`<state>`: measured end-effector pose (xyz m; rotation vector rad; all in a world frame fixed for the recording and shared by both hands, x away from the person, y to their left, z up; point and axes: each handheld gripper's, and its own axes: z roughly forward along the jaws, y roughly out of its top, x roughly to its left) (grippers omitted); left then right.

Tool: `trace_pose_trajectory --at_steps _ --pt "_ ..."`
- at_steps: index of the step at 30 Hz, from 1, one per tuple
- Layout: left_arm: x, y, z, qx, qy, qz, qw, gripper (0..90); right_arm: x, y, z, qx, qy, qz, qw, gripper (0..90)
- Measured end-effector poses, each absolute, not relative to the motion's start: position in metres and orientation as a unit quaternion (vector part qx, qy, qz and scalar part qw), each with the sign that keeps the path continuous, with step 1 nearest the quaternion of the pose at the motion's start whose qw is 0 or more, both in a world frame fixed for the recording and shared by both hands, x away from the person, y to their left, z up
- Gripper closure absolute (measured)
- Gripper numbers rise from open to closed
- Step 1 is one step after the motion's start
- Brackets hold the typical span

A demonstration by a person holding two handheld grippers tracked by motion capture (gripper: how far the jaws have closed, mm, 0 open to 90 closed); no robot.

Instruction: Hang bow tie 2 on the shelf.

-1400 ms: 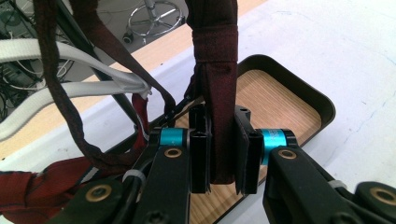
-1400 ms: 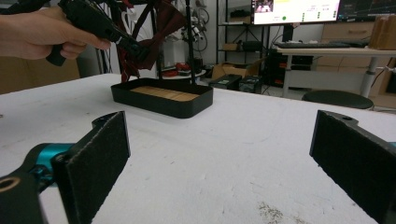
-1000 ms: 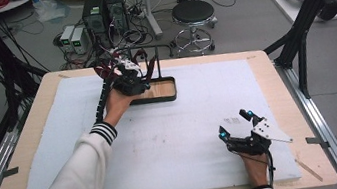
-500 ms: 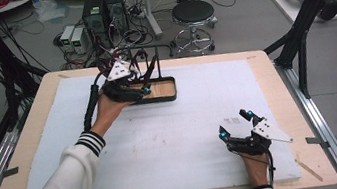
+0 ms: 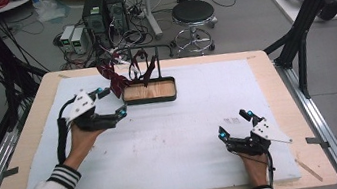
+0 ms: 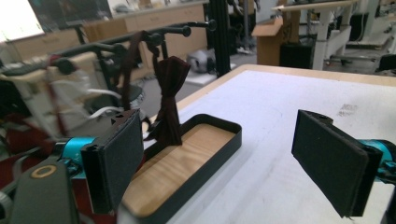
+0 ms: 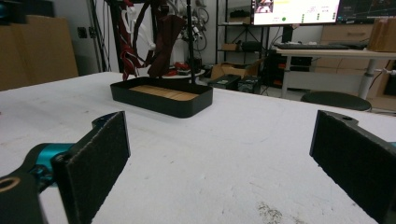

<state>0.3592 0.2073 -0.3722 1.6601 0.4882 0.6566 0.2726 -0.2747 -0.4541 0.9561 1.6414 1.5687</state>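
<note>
Here, high view: left gripper (image 5: 109, 103) being held just left of black tray (image 5: 151, 98) near far edge of white mat (image 5: 183, 138), jaws spread wide, nothing gripped; right gripper (image 5: 234, 124) being rested on mat near front right, jaws wide, empty. Dark red ties (image 5: 116, 79) being hung from rack (image 5: 137, 53) over tray. Left gripper view: tie (image 6: 169, 107) being dangled into wood-floored tray (image 6: 196, 158). Right gripper view: tray (image 7: 161, 99) being seen well apart, ahead.
</note>
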Motion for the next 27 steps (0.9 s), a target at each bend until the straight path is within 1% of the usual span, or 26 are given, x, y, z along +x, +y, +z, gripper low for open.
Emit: trace_pose_trajectory --at_steps 4,7,13,21,25,27 --pt "0.333 0.237 -0.389 0.704 0.213 0.301 0.607 17.2 0.273 -0.275 -0.454 0.367 0.628 0.600 0.333 4.0" --pt "0.318 0.257 -0.405 0.684 0.234 0.304 0.620 17.2 0.272 -0.275 -0.454 0.367 0.628 0.600 0.333 4.0" --pt "0.298 0.284 -0.430 0.662 0.264 0.317 0.626 17.2 0.272 -0.275 -0.454 0.368 0.627 0.600 0.333 4.0" --pt "0.285 0.298 -0.448 0.626 0.294 0.336 0.639 17.2 0.272 -0.274 -0.454 0.368 0.627 0.599 0.334 4.0" --pt "0.285 0.298 -0.450 0.621 0.293 0.337 0.644 17.2 0.272 -0.274 -0.454 0.365 0.627 0.598 0.340 4.0" --pt "0.286 0.298 -0.451 0.625 0.299 0.327 0.642 17.5 0.272 -0.273 -0.454 0.367 0.628 0.597 0.339 4.0"
